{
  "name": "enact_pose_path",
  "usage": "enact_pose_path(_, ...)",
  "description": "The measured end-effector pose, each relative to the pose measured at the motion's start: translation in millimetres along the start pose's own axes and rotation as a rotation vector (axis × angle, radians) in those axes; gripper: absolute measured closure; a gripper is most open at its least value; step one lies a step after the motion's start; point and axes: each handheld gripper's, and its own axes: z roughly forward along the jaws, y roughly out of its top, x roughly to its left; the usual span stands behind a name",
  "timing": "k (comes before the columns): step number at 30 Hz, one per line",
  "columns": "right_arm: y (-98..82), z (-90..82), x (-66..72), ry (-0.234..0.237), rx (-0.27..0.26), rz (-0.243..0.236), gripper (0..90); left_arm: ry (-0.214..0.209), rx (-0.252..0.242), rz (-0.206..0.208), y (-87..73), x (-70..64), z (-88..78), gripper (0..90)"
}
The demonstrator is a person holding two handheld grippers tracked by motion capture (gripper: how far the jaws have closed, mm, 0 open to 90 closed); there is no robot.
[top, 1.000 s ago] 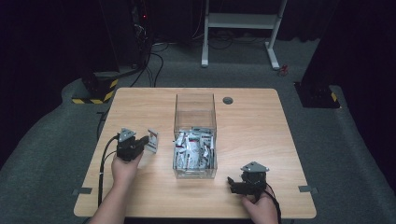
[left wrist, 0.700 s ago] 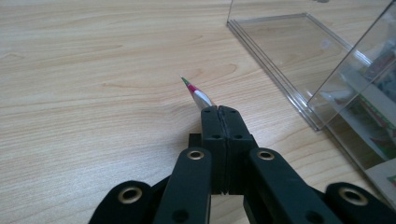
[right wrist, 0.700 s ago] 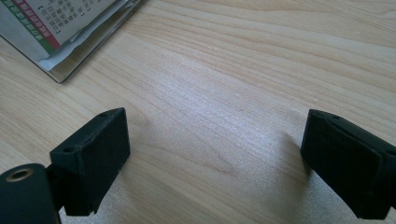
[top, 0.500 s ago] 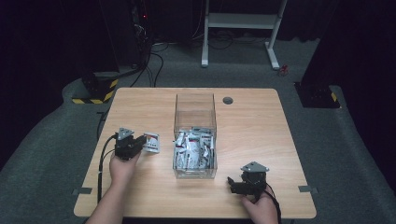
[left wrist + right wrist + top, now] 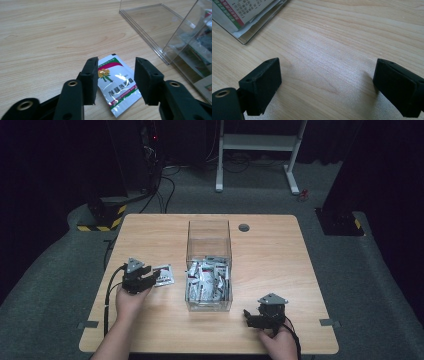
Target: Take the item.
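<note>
On the wooden bench (image 5: 280, 255) in a dark room, we see the left gripper (image 5: 116, 80), its jaws just opened, released over a sachet (image 5: 116, 86) lying flat beside the clear box (image 5: 209, 240) of sachets, while the right gripper (image 5: 327, 87) rests wide open over bare wood.

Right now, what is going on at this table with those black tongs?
A person holds tongs in each hand at a wooden table. The left tongs have just been opening over a small printed sachet that lies flat on the wood beside a clear plastic box holding many more sachets; the pads do not press on it. The right tongs rest open near the box's other side, with nothing between them.
</note>
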Motion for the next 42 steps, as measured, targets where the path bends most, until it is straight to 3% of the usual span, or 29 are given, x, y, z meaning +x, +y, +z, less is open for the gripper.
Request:
enact_pose_path(6,0.0,0.0,0.0,0.000,0.000,0.000,7.9,-0.001,-0.001,0.013,-0.8,-0.6,-5.8,44.7)
enact_pose_path(18,0.0,0.0,0.0,0.000,0.000,0.000,7.9,-0.024,-0.036,-0.004,-6.3,-4.2,-27.4,35.7)
enact_pose_path(23,0.0,0.0,0.0,0.000,0.000,0.000,7.9,-0.040,-0.025,-0.005,-13.1,-4.8,-34.4,33.0)
enact_pose_path(26,0.0,0.0,0.0,0.000,0.000,0.000,7.9,-0.067,-0.021,-0.029,-19.3,-5.2,-38.7,31.7)
enact_pose_path(34,0.0,0.0,0.0,0.000,0.000,0.000,7.9,-0.087,-0.001,-0.008,-34.7,-11.7,-50.7,29.1)
enact_pose_path(42,0.0,0.0,0.0,0.000,0.000,0.000,7.9,-0.083,0.054,0.027,-57.2,-17.0,-59.1,28.4)
